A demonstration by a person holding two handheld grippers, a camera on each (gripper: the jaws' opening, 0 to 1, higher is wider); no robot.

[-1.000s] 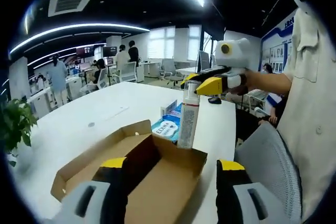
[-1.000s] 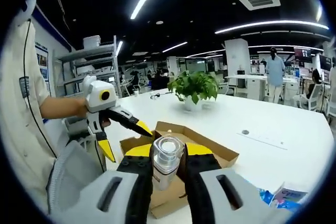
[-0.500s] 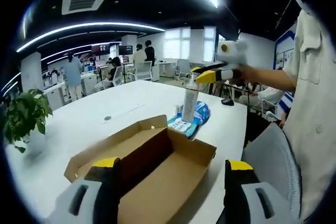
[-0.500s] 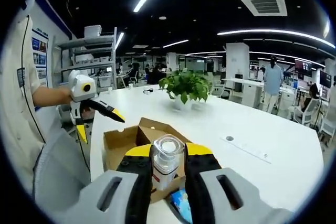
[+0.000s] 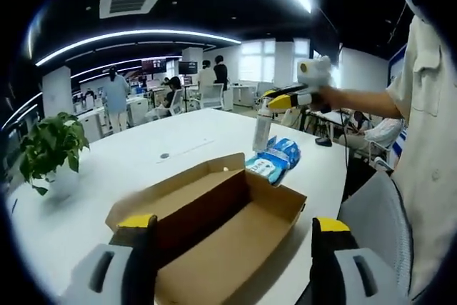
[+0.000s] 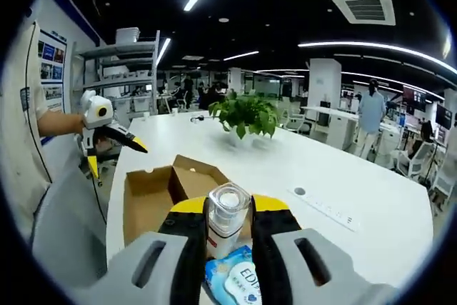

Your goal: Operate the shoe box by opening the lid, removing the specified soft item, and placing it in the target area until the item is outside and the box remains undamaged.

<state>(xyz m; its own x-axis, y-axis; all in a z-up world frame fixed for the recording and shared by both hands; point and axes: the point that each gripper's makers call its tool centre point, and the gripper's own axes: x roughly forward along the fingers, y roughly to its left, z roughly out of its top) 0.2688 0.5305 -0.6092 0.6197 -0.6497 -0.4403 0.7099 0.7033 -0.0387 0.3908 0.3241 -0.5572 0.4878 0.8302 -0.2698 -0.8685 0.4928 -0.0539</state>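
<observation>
The right gripper (image 6: 228, 230) fingers clamp a clear-capped white bottle (image 6: 226, 219) upright above a blue "ED" packet (image 6: 232, 281); the left gripper (image 5: 228, 237) fingers stand wide over the open brown cardboard shoe box (image 5: 214, 237).

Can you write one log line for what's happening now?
box: open | right gripper: holding bottle over blue pack | left gripper: open

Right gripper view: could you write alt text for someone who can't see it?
The right tool grips a clear-capped bottle above a blue packet. Beyond lie an open cardboard box on a white table, a plant, and the left tool.
</observation>
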